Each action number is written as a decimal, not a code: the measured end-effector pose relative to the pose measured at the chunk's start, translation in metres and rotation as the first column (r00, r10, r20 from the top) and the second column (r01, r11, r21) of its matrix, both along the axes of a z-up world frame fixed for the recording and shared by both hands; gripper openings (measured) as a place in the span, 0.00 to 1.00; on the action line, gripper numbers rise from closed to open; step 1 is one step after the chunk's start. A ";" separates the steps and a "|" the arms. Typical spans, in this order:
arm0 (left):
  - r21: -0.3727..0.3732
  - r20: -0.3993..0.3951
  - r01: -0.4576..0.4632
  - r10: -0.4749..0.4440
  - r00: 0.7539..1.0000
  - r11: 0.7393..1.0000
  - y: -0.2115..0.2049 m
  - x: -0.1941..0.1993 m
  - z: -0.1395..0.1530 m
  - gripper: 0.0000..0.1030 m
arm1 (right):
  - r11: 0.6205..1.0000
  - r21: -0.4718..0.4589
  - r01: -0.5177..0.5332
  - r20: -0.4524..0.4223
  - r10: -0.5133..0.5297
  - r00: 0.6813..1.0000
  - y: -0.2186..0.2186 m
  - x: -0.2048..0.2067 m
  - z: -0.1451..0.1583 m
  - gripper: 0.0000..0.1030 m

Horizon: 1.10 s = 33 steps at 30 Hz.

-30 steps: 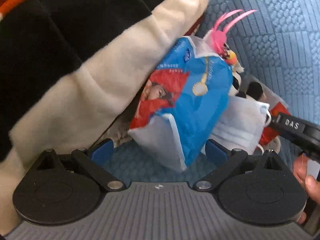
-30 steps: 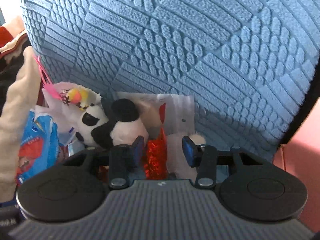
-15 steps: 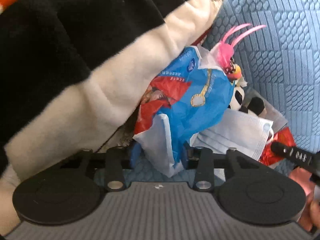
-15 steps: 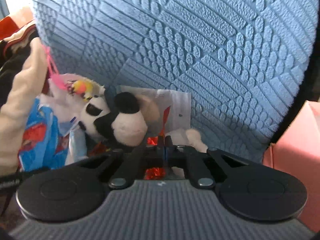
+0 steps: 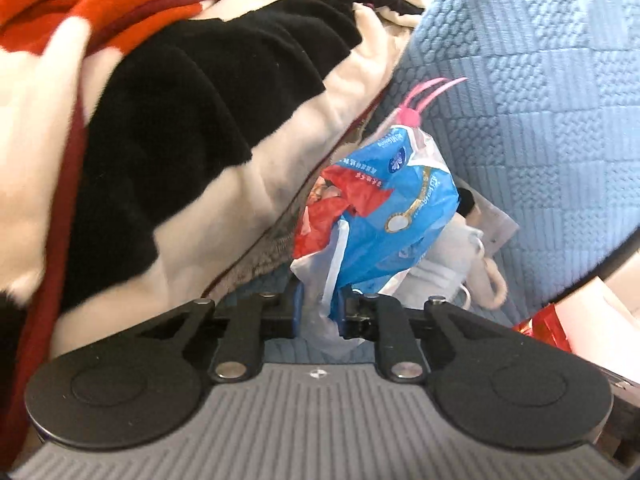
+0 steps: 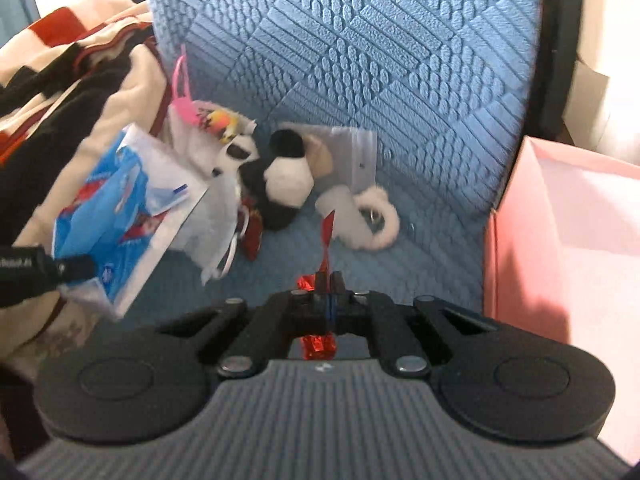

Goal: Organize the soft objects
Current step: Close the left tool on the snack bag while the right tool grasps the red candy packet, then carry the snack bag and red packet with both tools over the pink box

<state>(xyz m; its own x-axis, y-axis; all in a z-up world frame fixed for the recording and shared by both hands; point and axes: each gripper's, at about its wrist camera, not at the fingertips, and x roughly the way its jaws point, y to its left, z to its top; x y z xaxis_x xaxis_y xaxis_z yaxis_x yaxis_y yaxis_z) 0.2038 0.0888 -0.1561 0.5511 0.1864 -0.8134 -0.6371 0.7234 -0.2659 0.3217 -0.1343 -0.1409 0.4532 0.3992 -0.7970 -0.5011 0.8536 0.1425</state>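
Left wrist view: a crinkled blue plastic packet (image 5: 396, 216) hangs from the left gripper (image 5: 320, 316), whose jaws have just been closing and now pinch its lower white edge. It looks light, limp and slippery, so a firm pinch on the seam suits it. In the right wrist view, the right gripper (image 6: 329, 304) is clamped on a thin red foil wrapper (image 6: 320, 346), above the blue textured cushion (image 6: 360, 60). Both grippers tilt downward. A panda plush (image 6: 280, 180) lies beyond.

Blue quilted sofa (image 6: 360, 60), bright daylight
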 end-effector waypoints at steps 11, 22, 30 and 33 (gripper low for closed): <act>0.011 0.028 0.051 -0.052 0.998 0.999 -0.034 -0.023 0.028 0.17 | 1.000 0.009 0.024 0.016 -0.024 1.000 -0.031 -0.055 0.032 0.04; -0.009 0.036 0.089 -0.089 0.995 0.996 -0.063 -0.056 0.037 0.17 | 0.998 0.026 0.051 0.026 -0.052 0.998 -0.066 -0.097 0.055 0.04; 0.003 0.048 0.156 -0.156 0.987 0.988 -0.089 -0.057 0.058 0.17 | 0.995 0.047 0.085 0.031 -0.087 0.996 -0.088 -0.108 0.067 0.04; -0.004 0.063 0.165 -0.165 0.984 0.986 -0.091 -0.052 0.070 0.17 | 0.995 0.051 0.085 0.053 -0.088 0.995 -0.093 -0.108 0.079 0.04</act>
<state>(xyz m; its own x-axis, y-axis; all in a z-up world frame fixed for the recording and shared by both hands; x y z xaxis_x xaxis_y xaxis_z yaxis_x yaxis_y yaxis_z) 0.1520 -0.0026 -0.0860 0.6235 0.0814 -0.7776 -0.4913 0.8145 -0.3086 0.2142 -0.2269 -0.0622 0.5307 0.3939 -0.7505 -0.4341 0.8868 0.1585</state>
